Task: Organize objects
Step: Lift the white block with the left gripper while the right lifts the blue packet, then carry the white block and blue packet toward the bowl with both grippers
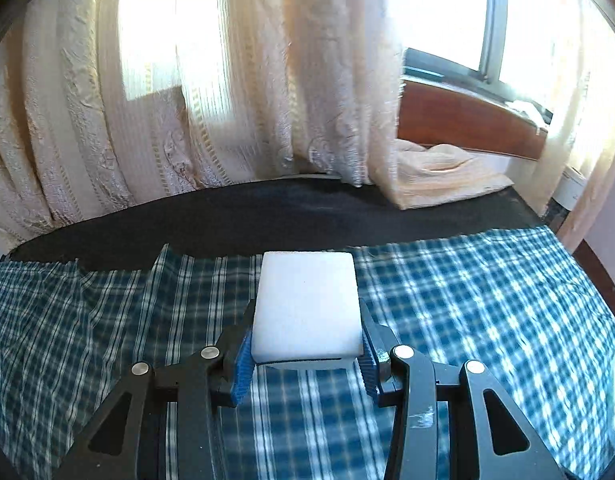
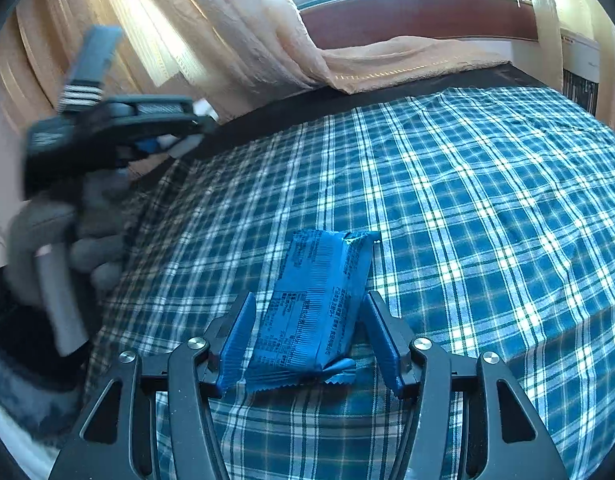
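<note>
My left gripper (image 1: 307,340) is shut on a white rectangular block (image 1: 307,304), holding it above the blue checked cloth (image 1: 467,300). In the right wrist view my right gripper (image 2: 307,320) is shut on a blue snack packet (image 2: 319,300); both blue pads press its sides. The left gripper also shows there, blurred, at the left (image 2: 107,128), held by a grey gloved hand (image 2: 67,240).
The blue checked cloth (image 2: 467,200) covers a dark table whose bare black strip (image 1: 267,216) runs along the back. Cream curtains (image 1: 187,100) hang behind. A folded beige cloth (image 1: 439,176) lies at the back right under a wooden window sill (image 1: 467,120).
</note>
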The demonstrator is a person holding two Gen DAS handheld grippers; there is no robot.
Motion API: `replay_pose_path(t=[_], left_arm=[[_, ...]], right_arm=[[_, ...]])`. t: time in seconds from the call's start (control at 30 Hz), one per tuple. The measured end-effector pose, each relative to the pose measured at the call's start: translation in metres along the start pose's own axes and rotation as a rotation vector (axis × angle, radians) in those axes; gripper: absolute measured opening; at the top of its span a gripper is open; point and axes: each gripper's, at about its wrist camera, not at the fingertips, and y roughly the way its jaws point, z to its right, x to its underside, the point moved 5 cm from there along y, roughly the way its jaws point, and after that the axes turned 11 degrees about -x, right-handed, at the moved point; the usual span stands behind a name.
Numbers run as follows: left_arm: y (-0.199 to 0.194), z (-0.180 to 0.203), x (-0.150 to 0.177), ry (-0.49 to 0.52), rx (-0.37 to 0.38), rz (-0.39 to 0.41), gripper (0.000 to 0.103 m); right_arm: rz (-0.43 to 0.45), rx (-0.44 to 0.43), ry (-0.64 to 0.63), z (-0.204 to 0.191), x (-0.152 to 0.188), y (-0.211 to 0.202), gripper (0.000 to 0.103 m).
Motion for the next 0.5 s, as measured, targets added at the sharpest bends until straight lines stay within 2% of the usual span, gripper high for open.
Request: replay_pose_path(t=[0.1, 0.27, 0.5], left_arm=[[-0.015, -0.001, 0.008, -0.018, 0.01, 0.02, 0.046], [-0.027, -0.003, 0.007, -0.068, 0.021, 0.03, 0.046], [-0.039, -0.007, 0.007, -0.082, 0.045, 0.05, 0.046]], right_arm=[[-0.018, 0.059, -0.043, -0.006, 0.0, 0.003, 0.057], [-0.047, 0.107, -0.06, -0.008, -0.002, 0.008, 0.058], [-0.06, 0.189, -0.101, -0.009, -0.008, 0.02, 0.057]])
